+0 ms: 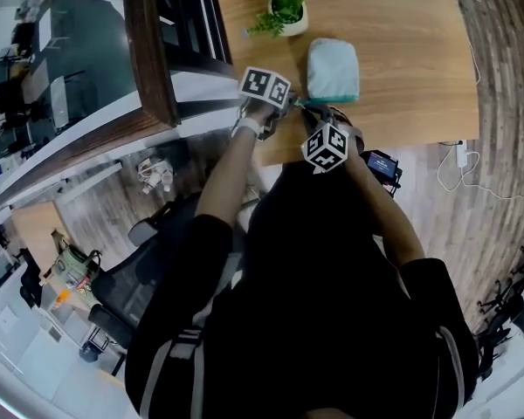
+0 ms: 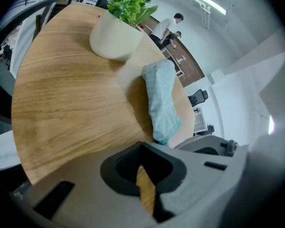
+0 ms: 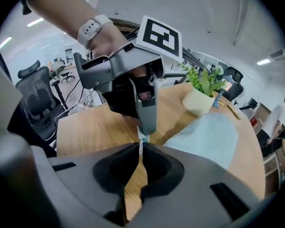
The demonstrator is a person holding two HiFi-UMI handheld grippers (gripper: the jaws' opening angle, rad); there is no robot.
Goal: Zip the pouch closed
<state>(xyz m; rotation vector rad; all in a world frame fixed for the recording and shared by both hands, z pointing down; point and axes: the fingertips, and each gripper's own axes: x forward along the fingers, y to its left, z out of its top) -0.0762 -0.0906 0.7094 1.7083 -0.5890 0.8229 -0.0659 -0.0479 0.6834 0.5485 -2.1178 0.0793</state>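
Left tongs [image 3: 145,127] pinched the pouch [image 1: 333,70] at the bench's [image 1: 402,42] near edge to steady it. Right tongs [image 3: 140,152] clamped the zip pull [image 3: 141,144].

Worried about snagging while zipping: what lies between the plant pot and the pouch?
Only bare tabletop. The left gripper view shows the plant pot and the pouch apart.

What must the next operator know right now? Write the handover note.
Left gripper: jaws together, nothing seen between them, tip at the pouch's near corner.
Right gripper: shut on a thin white strip, seemingly the zipper pull.
Pouch lies flat on the table near the potted plant.
Done: how far it is zipped cannot be told.
Left: draw the pull along, check closure.
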